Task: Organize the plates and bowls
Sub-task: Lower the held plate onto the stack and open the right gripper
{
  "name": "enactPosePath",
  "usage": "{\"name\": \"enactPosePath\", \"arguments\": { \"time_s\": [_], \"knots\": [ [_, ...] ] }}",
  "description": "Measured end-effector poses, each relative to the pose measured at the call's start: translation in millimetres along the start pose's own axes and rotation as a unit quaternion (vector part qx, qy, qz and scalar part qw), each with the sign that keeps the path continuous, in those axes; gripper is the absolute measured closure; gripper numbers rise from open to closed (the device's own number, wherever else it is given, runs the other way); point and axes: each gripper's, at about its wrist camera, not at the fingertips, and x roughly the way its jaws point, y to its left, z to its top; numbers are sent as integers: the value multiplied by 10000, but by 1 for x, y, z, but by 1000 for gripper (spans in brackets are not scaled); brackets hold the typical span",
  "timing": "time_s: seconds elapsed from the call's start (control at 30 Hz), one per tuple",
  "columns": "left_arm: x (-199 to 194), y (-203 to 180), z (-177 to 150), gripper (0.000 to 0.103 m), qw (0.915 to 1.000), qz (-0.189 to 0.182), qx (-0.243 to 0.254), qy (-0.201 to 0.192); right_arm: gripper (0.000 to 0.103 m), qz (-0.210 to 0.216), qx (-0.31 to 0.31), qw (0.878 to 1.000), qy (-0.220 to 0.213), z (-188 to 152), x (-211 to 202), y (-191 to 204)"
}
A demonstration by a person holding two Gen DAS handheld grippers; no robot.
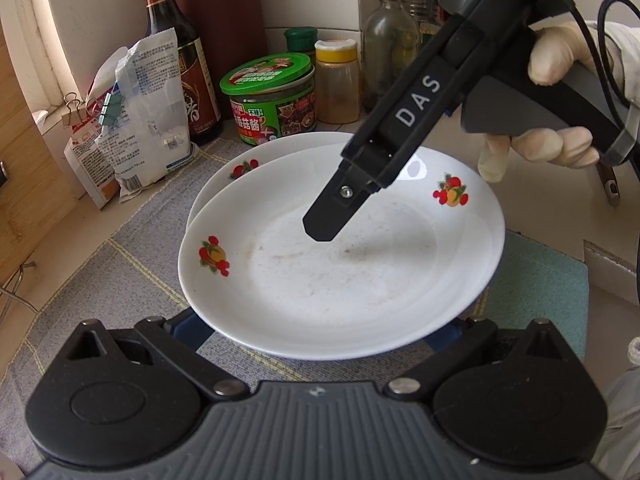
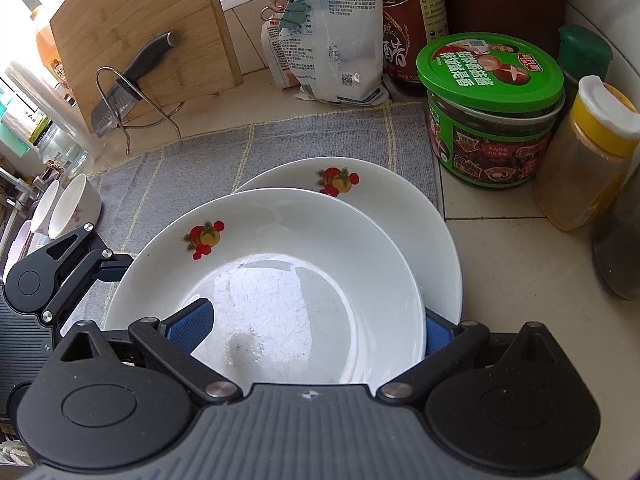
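Two white plates with fruit prints lie stacked and offset on a grey mat. The top plate (image 1: 340,272) (image 2: 304,280) partly covers the bottom plate (image 1: 224,160) (image 2: 400,208). My right gripper (image 2: 316,332) is open and straddles the top plate's near rim, one pad over the plate's inside and the other behind the rim. In the left wrist view its upper finger (image 1: 320,228) hovers over the plate and casts a shadow. My left gripper (image 1: 318,336) stands wide open at the plate's near edge, its pads partly hidden under the rim. Two small white bowls (image 2: 68,208) sit at the far left.
Behind the plates stand a green-lidded jar (image 1: 272,100) (image 2: 492,112), a yellow-capped spice jar (image 2: 588,152), a dark sauce bottle (image 1: 176,40) and clipped bags (image 2: 332,28). A bamboo cutting board and a knife (image 2: 120,92) rest on a wire rack. A teal cloth (image 1: 540,280) lies to the right.
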Motion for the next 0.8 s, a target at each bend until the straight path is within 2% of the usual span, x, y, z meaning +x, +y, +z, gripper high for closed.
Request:
{"name": "enactPosePath", "arguments": {
  "time_s": [0.8],
  "knots": [
    [4, 3, 0, 2, 10000, 48, -31, 63, 0, -136, 82, 9999, -30, -5, -14, 1]
  ]
}}
